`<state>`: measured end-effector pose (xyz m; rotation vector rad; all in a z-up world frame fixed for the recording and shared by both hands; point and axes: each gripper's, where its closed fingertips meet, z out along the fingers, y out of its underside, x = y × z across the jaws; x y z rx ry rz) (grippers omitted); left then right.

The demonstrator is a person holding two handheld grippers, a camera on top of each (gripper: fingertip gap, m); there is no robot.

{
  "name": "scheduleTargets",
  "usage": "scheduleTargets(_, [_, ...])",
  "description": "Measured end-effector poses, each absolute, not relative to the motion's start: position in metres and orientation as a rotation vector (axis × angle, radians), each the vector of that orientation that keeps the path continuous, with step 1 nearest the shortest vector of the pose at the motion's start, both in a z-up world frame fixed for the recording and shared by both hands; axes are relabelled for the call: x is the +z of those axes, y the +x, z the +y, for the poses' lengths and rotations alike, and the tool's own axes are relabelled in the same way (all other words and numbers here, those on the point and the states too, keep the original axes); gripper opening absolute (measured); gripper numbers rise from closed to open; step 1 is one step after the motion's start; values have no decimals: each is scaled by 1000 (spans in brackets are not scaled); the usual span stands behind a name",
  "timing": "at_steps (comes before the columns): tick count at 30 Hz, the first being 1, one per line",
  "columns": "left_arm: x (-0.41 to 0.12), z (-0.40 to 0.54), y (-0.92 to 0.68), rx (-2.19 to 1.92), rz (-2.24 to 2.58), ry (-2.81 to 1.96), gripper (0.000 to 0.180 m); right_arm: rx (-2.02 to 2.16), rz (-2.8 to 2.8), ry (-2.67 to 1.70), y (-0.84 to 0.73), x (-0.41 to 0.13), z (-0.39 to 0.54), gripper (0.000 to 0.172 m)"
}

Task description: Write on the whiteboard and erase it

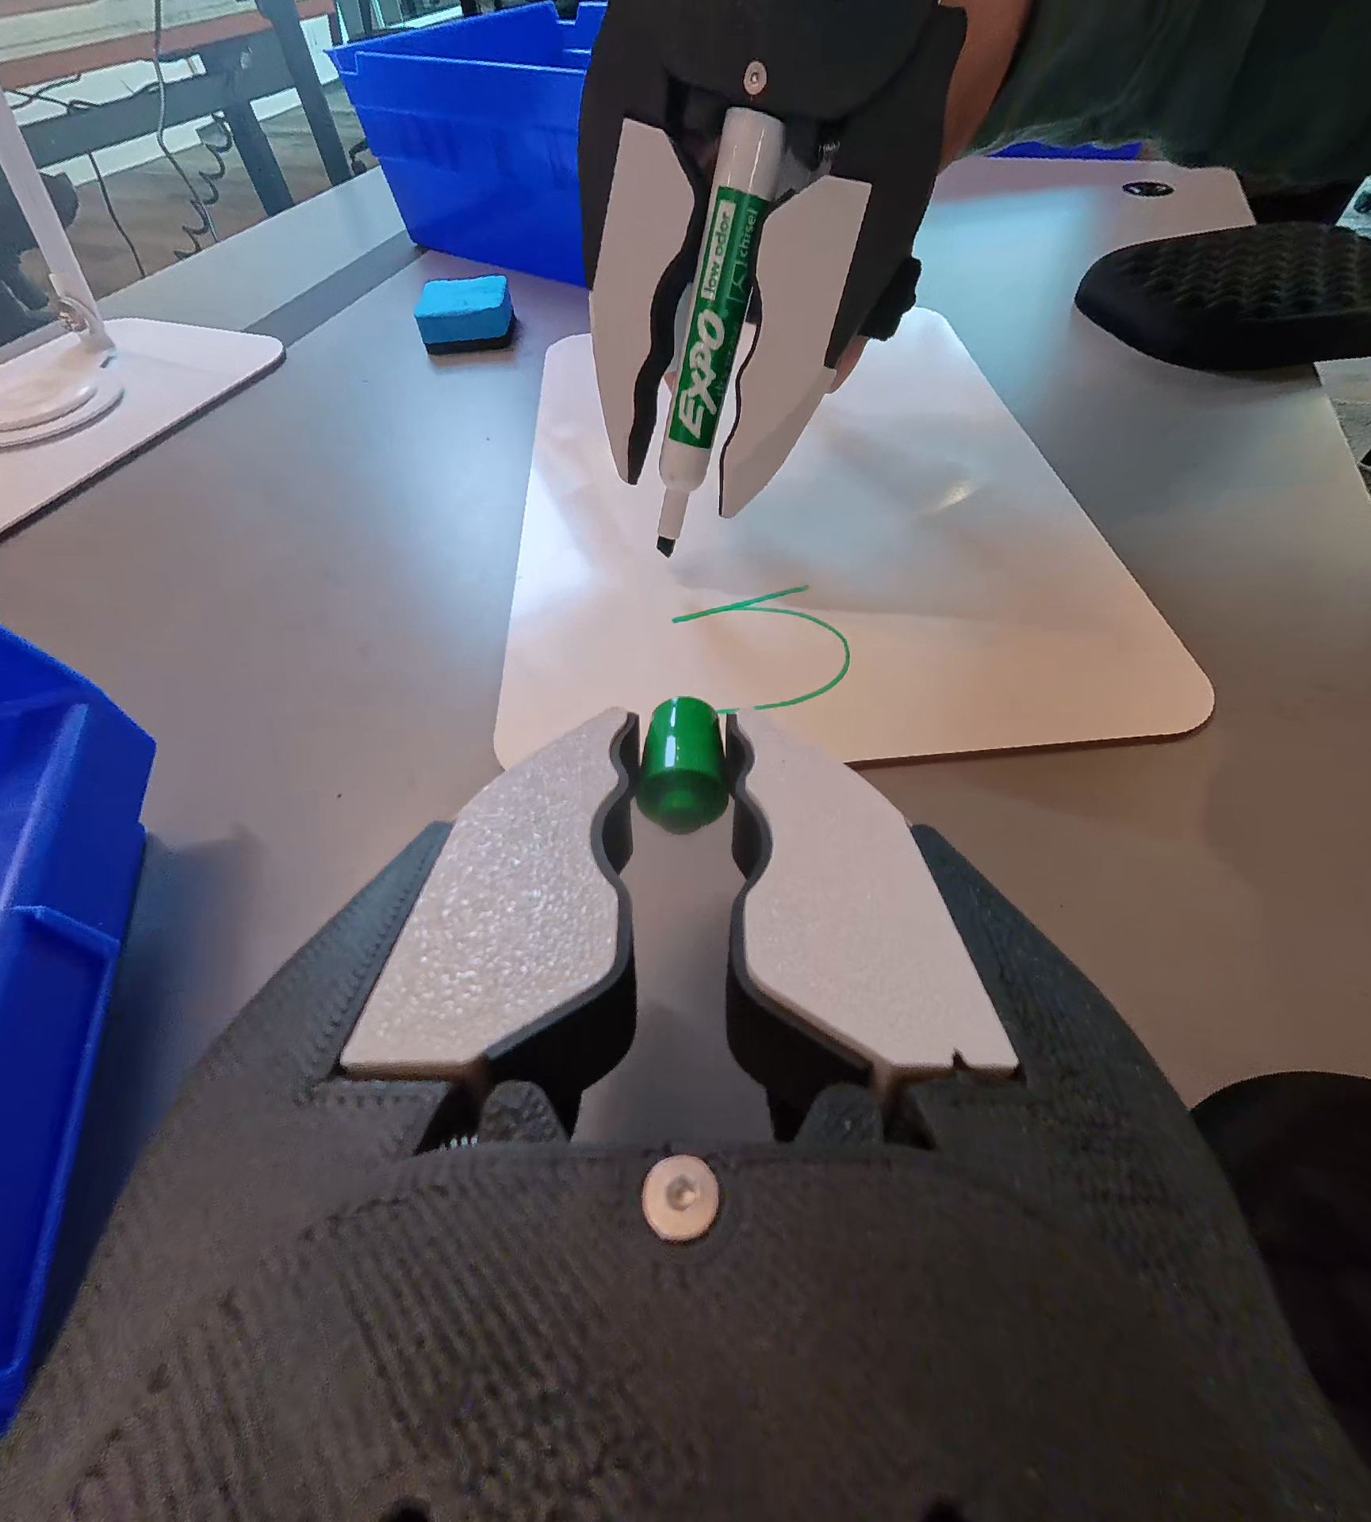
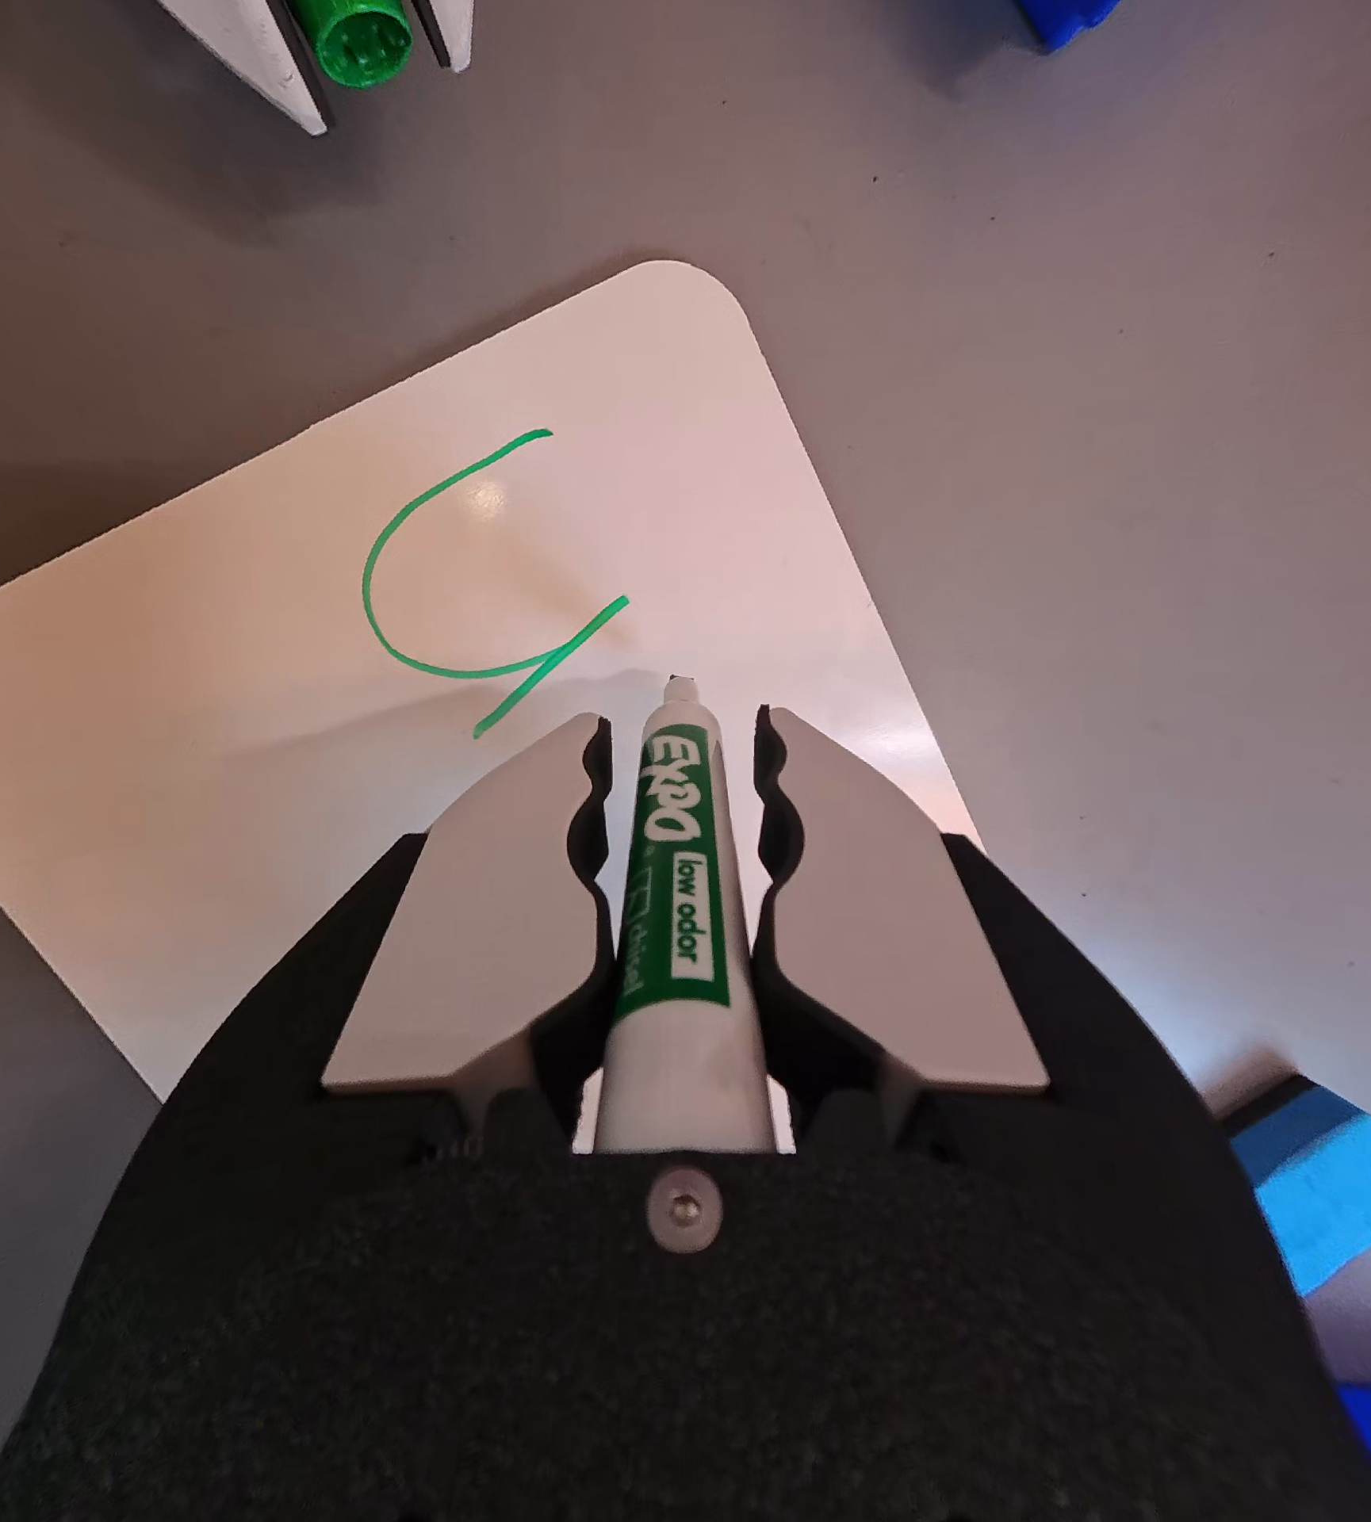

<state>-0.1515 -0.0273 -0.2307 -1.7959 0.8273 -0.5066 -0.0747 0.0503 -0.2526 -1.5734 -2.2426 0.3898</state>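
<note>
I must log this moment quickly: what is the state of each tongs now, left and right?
Left tongs: closed on the green marker cap.
Right tongs: holding the uncapped green marker, its tip just above the whiteboard.

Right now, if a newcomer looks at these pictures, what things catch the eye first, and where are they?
First comes the uncapped green marker in the right hand-held gripper, its tip hanging just above the whiteboard. Next is the green curved line drawn near the board's close edge. The left hand-held gripper holds the green cap at that edge.
</note>
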Motion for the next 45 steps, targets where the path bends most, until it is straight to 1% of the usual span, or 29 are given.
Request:
scheduleTargets(13, [-233,-28,-151,-508,840,-1806,20,372,-2268,-1580,-78,-264,50,35])
scheduleTargets(23, [-233,-26,-153,-542,813,-1812,20,254,-2382,-1580,-29,-263,27,35])
scheduleTargets(28, [-233,-26,-154,-539,809,-1814,20,174,-2332,-1567,-45,-263,55,35])
scheduleTargets(31, [-234,-26,-154,-531,819,-1815,20,201,-2305,-1578,-58,-263,69,35])
scheduleTargets(36, [-234,-27,-154,-539,823,-1816,20,267,-2268,-1602,-58,-259,67,35])
scheduleTargets(39, [-235,-27,-154,-542,826,-1821,20,215,-2245,-1597,-50,-255,75,35])
scheduleTargets(45, [-233,-28,-153,-536,828,-1817,20,241,-2220,-1634,-46,-258,79,35])
